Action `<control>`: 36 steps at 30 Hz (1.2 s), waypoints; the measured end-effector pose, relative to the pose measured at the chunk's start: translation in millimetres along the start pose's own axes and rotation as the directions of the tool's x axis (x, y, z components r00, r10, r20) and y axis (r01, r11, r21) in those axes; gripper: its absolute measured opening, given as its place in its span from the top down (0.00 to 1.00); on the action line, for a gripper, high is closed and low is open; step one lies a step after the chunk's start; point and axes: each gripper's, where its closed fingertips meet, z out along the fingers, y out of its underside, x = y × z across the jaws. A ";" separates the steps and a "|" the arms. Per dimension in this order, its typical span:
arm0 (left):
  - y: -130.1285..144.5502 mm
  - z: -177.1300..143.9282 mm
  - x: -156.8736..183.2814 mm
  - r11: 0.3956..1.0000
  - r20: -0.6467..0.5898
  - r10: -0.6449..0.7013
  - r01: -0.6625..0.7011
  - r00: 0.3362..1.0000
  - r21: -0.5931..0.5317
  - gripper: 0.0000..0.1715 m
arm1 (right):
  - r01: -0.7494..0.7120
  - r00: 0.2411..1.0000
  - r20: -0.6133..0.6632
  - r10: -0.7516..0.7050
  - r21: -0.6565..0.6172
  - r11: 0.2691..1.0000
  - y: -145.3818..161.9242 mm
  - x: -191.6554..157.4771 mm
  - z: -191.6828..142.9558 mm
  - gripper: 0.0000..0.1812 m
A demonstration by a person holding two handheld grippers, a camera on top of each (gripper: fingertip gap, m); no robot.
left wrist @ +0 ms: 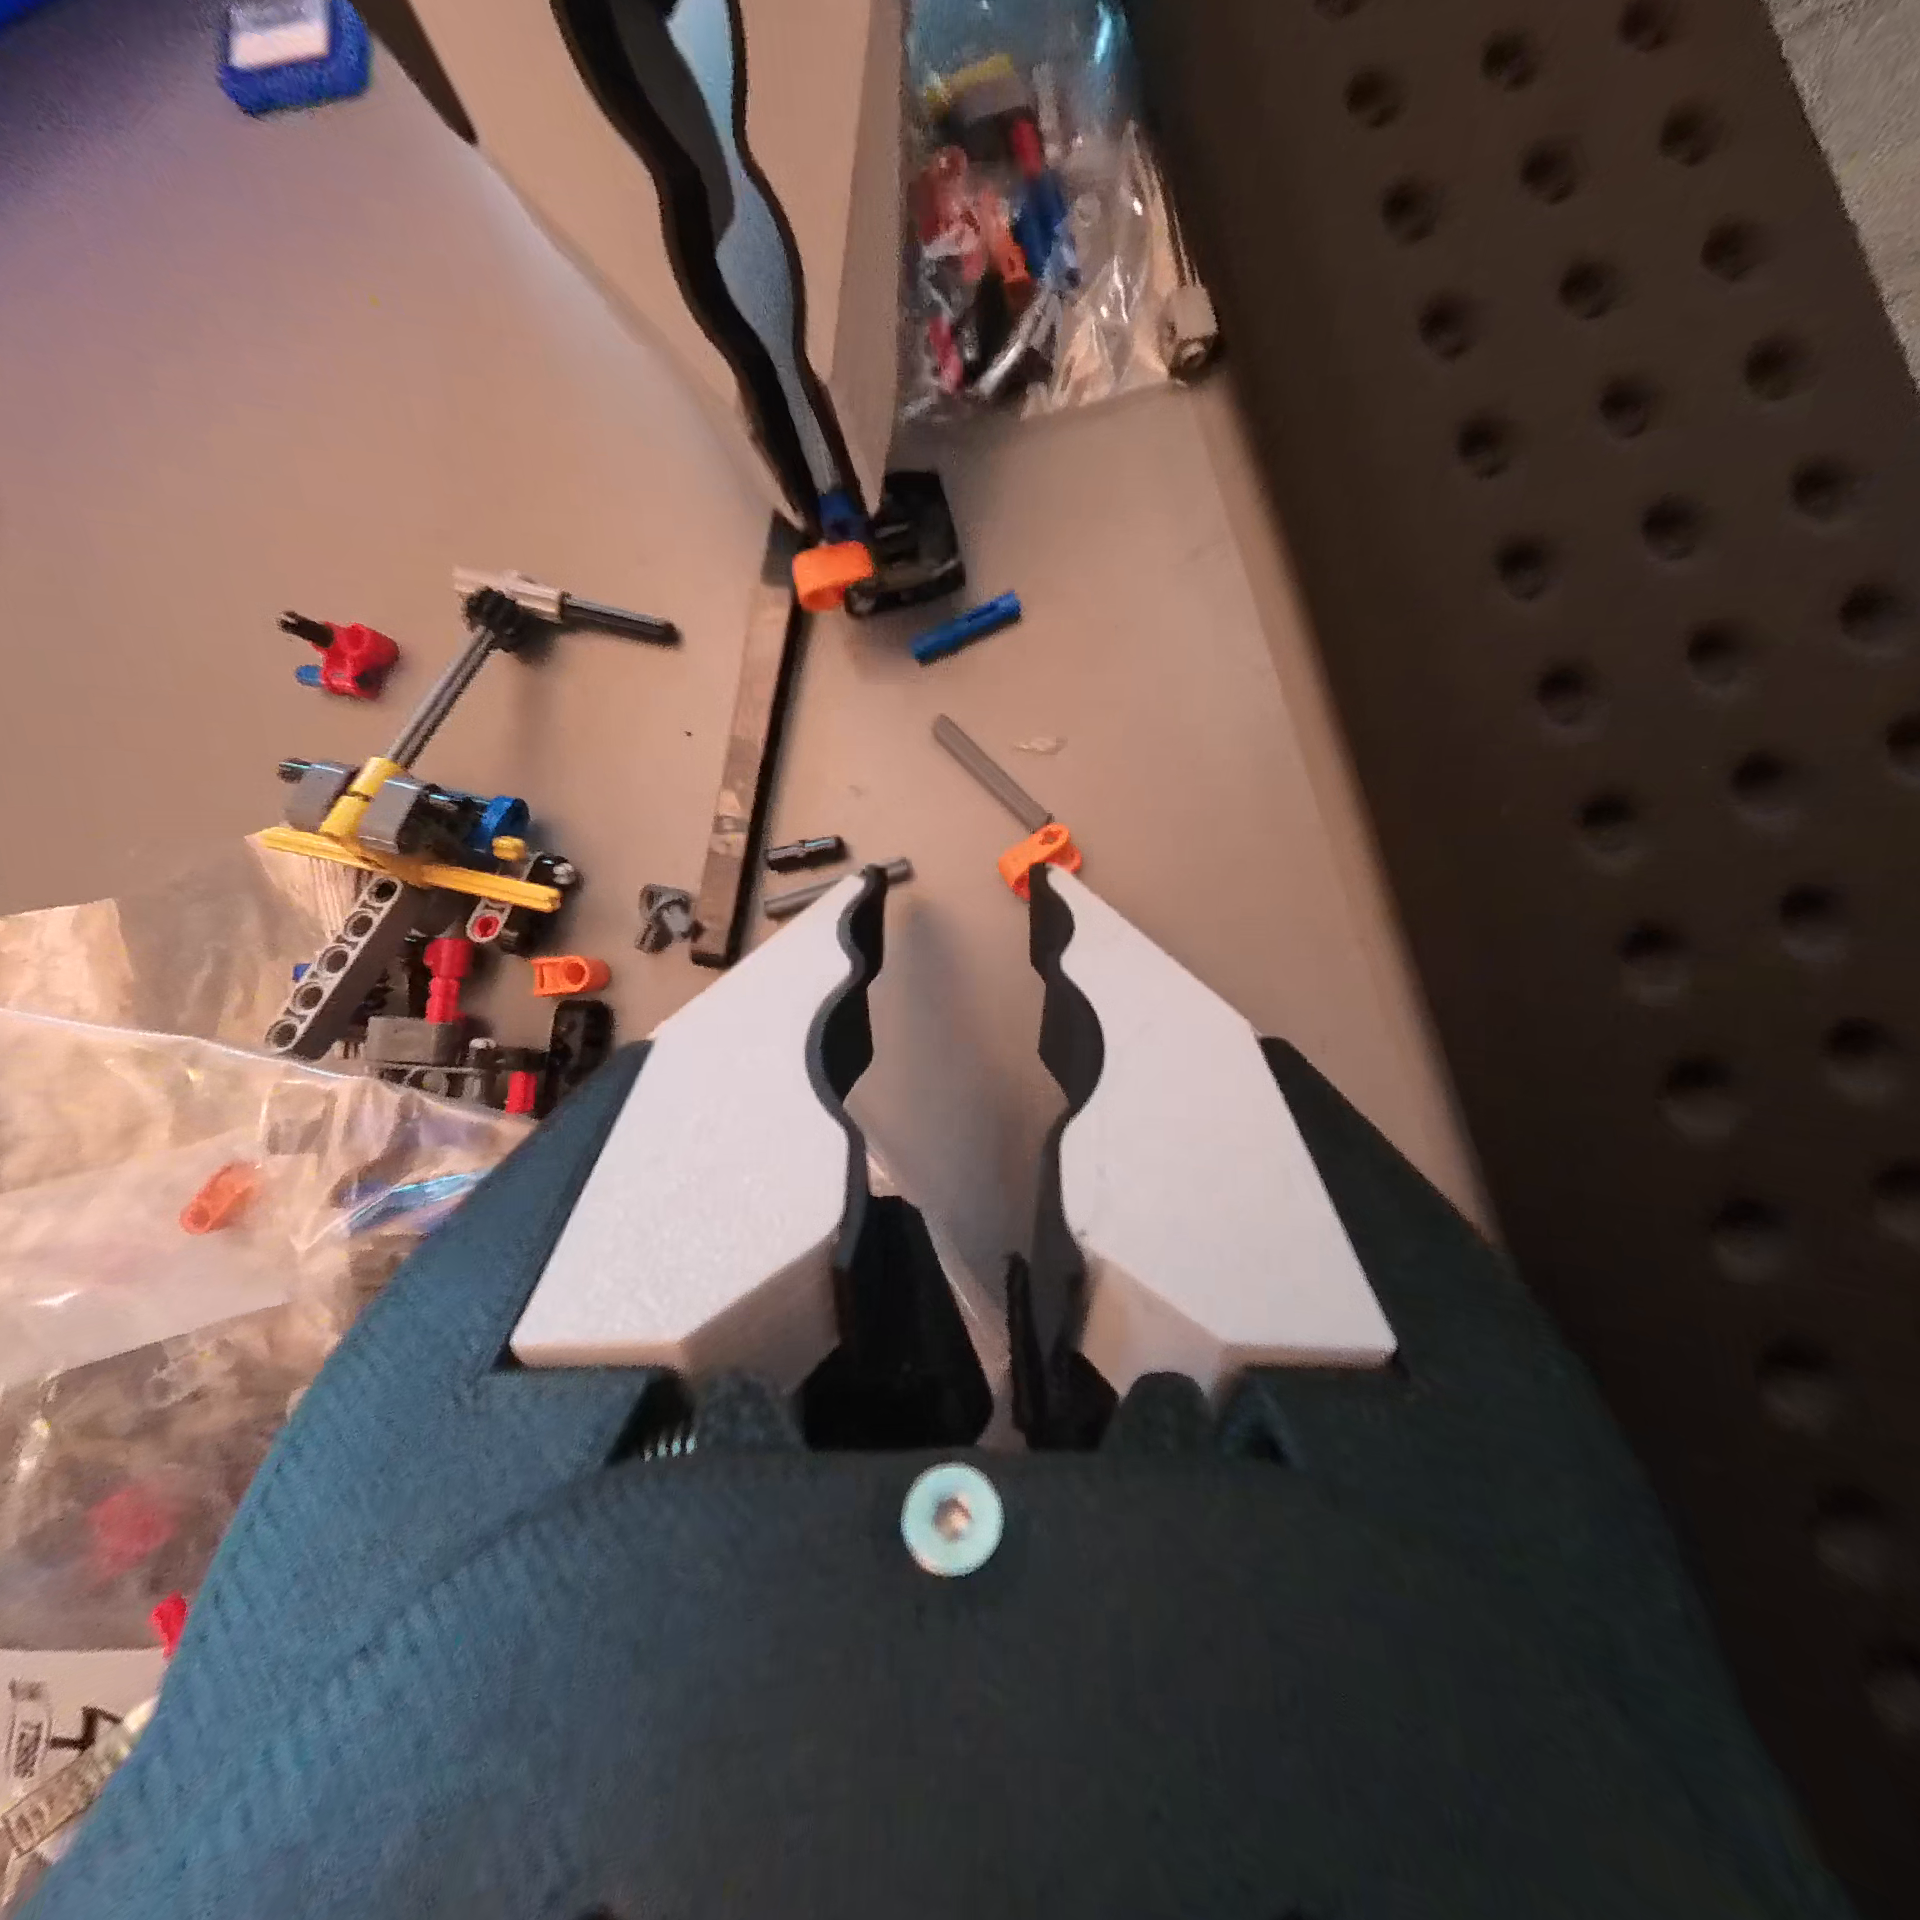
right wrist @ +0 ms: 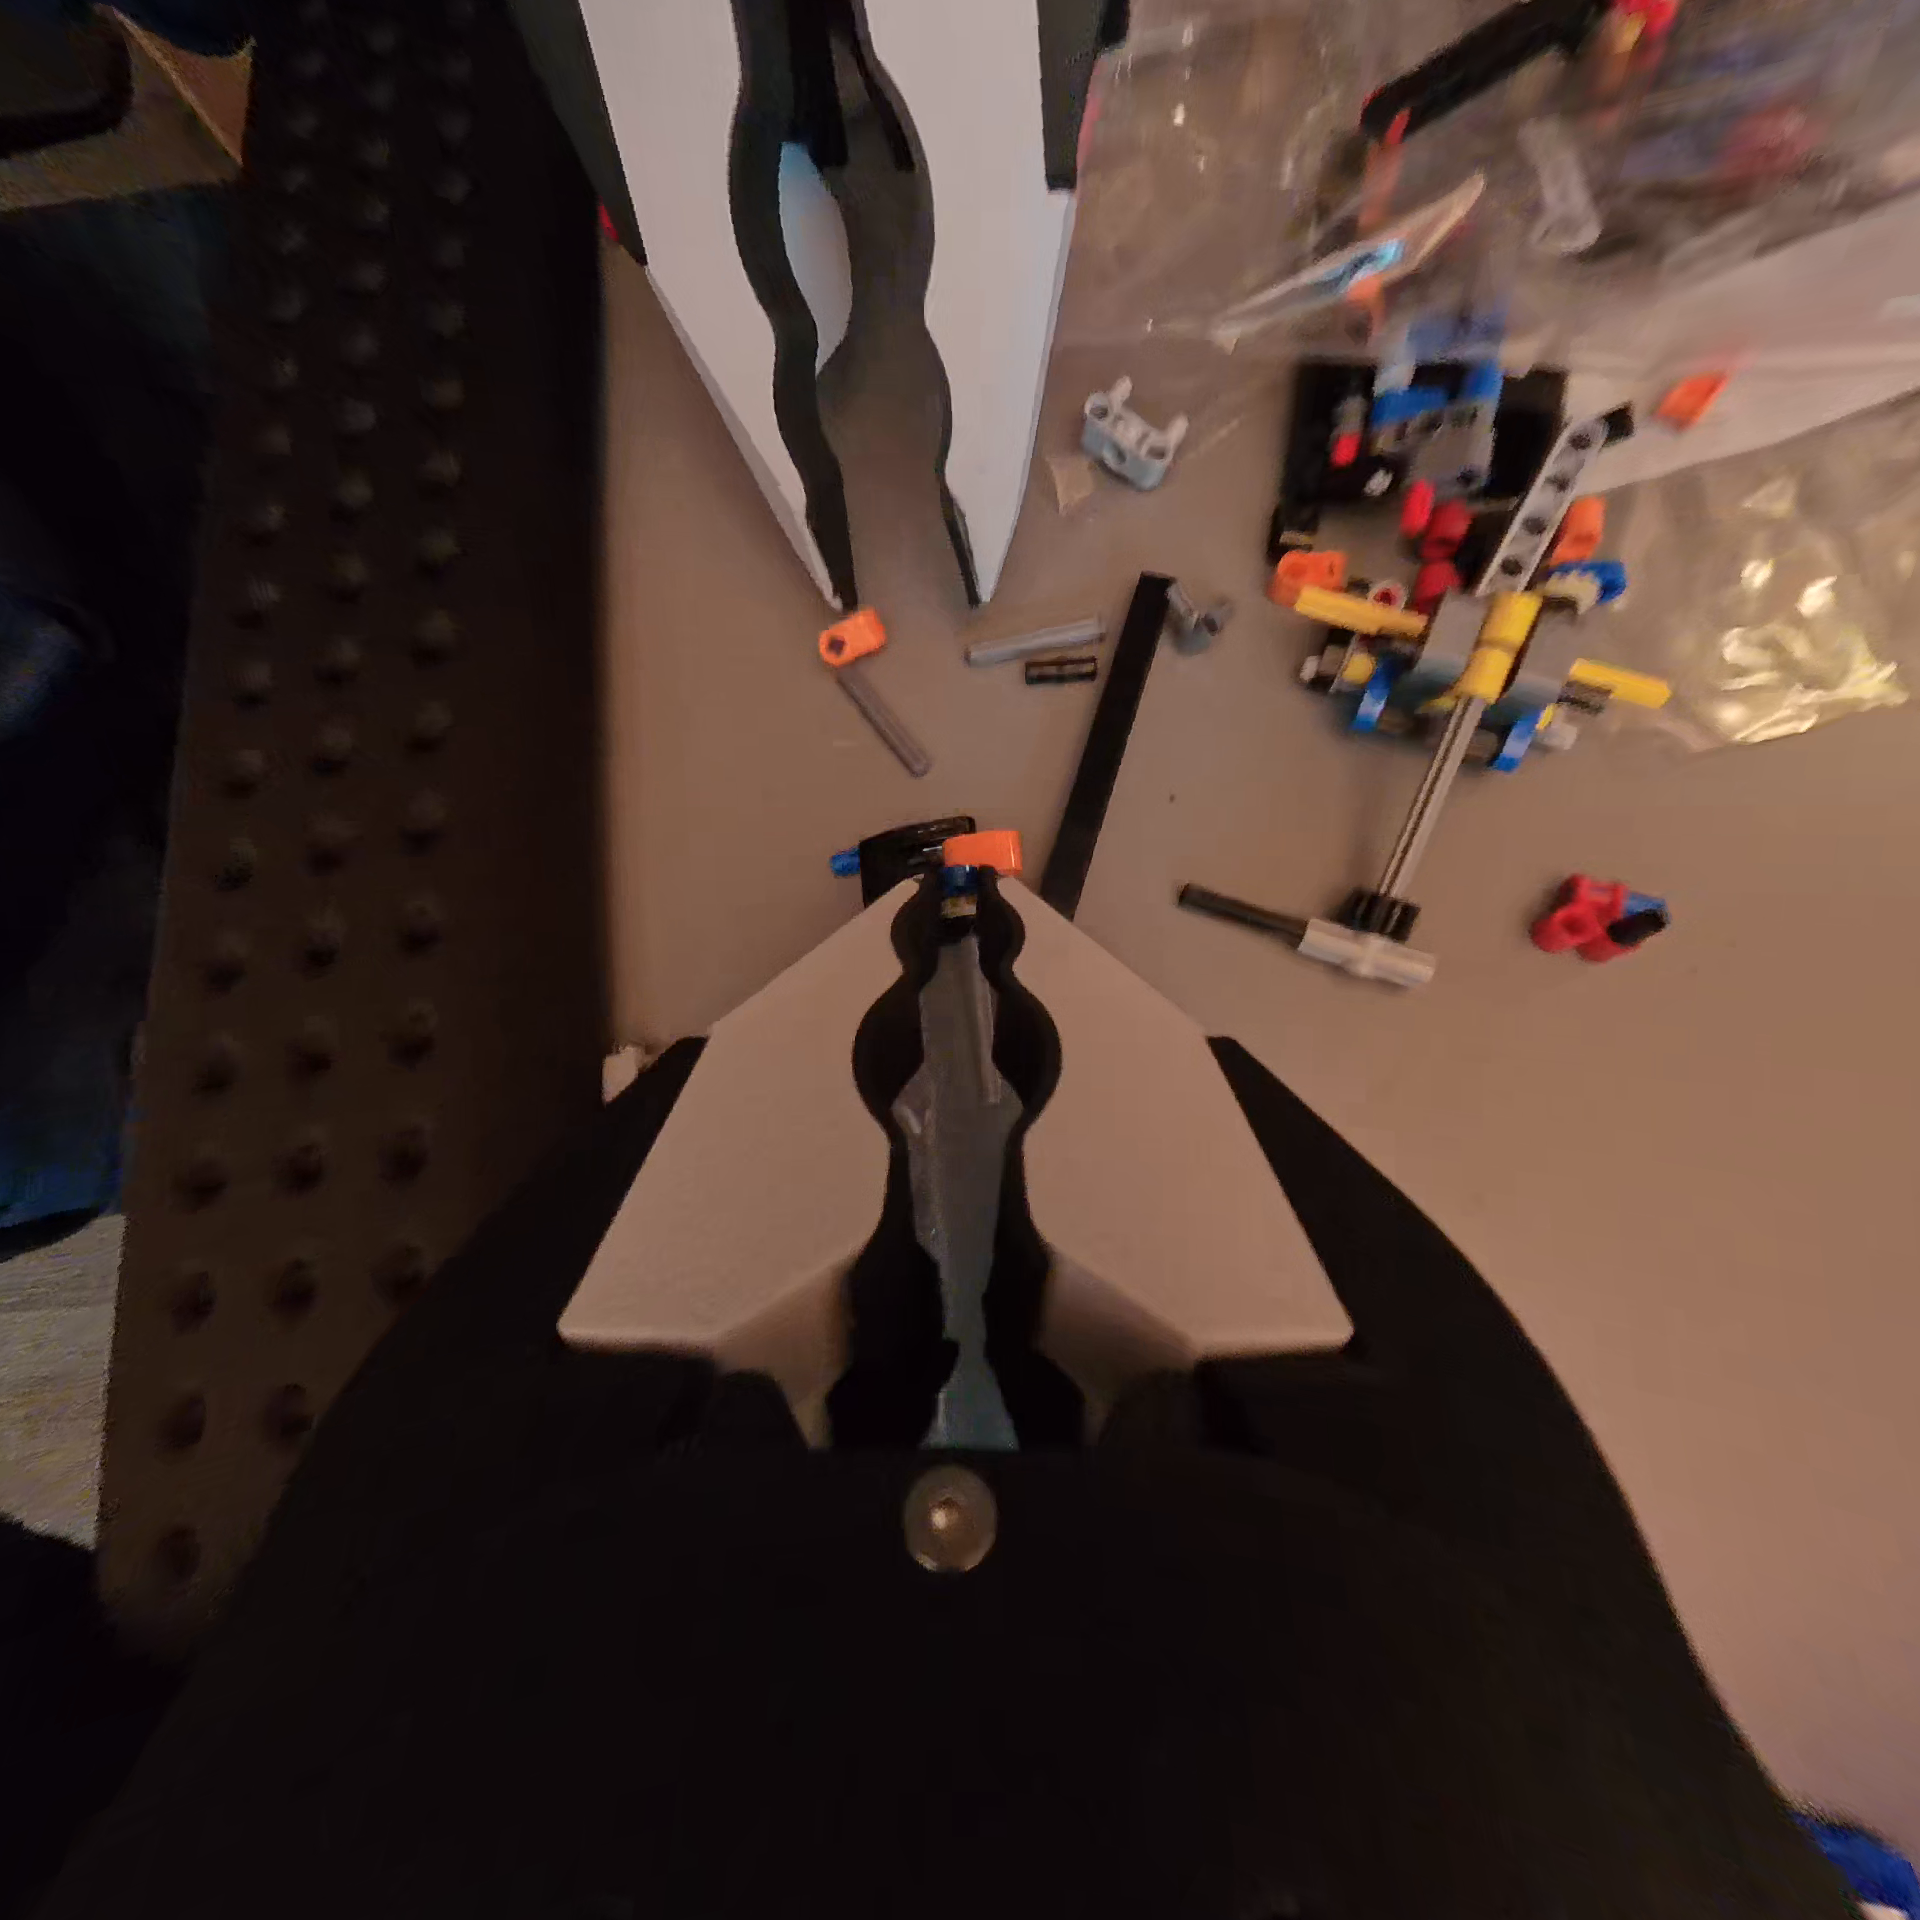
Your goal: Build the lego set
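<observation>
My right gripper (right wrist: 958, 902) is shut on a small blue piece (right wrist: 956, 883) with an orange connector (right wrist: 985, 850) on its end. It holds this low over the table, against a black part (right wrist: 909, 840). From the left wrist view this gripper (left wrist: 831, 520) comes in from the top with the orange connector (left wrist: 831, 571). My left gripper (left wrist: 956, 888) is open and empty, low over the table. An orange connector on a grey axle (left wrist: 1039, 854) lies at its right fingertip, also seen in the right wrist view (right wrist: 852, 636). The partly built model (left wrist: 416, 831) lies to the left.
A long black beam (left wrist: 748, 748), short grey and black pins (left wrist: 805, 852), a blue pin (left wrist: 966, 627) and a red piece (left wrist: 353, 655) lie loose. Clear bags of parts lie at the back (left wrist: 997, 208) and left (left wrist: 156, 1143). A dark perforated panel (left wrist: 1662, 623) borders the table. Across from one pair of fingers to the other is roughly 7 cm.
</observation>
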 end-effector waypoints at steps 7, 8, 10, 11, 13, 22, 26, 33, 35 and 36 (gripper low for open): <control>-27.3 -11.7 -13.4 0.974 -0.001 -0.151 0.149 0.989 0.173 0.81 | 0.172 0.976 -0.162 -0.148 0.148 0.974 -43.7 7.7 -7.5 0.98; -29.6 -11.9 -14.1 0.967 -0.012 -0.171 0.170 0.985 0.190 0.80 | 0.206 0.967 -0.184 -0.177 0.155 0.966 -48.4 6.9 -7.6 0.98; -30.4 -9.5 -13.8 0.958 -0.039 -0.208 0.212 0.977 0.195 0.79 | 0.275 0.944 -0.233 -0.232 0.172 0.946 -58.8 5.0 -8.6 0.98; -30.3 -8.3 -15.4 0.953 -0.041 -0.227 0.231 0.973 0.198 0.79 | 0.296 0.937 -0.244 -0.250 0.177 0.939 -62.4 3.1 -8.6 0.98; -35.0 -8.3 -14.8 0.935 -0.083 -0.260 0.272 0.962 0.228 0.80 | 0.327 0.924 -0.265 -0.276 0.172 0.929 -65.4 2.1 -7.5 0.98; -42.3 -15.0 -21.4 0.902 -0.099 -0.295 0.311 0.950 0.299 0.94 | 0.370 0.908 -0.286 -0.305 0.213 0.904 -74.2 -2.5 -11.1 0.97; -44.0 -21.2 -25.2 0.876 -0.122 -0.322 0.344 0.939 0.338 0.96 | 0.332 0.920 -0.300 -0.252 0.252 0.909 -75.2 4.2 -21.3 0.92; -42.7 -21.6 -23.7 0.893 -0.097 -0.294 0.310 0.951 0.326 0.96 | 0.273 0.948 -0.238 -0.212 0.267 0.924 -71.6 3.1 -15.9 0.93; -43.9 -21.4 -21.9 0.899 -0.094 -0.273 0.289 0.957 0.329 0.96 | 0.259 0.953 -0.224 -0.204 0.253 0.932 -69.0 3.6 -13.0 0.94; -44.1 -21.0 -21.6 0.903 -0.089 -0.265 0.279 0.960 0.327 0.96 | 0.257 0.955 -0.216 -0.204 0.258 0.931 -69.8 2.2 -12.5 0.95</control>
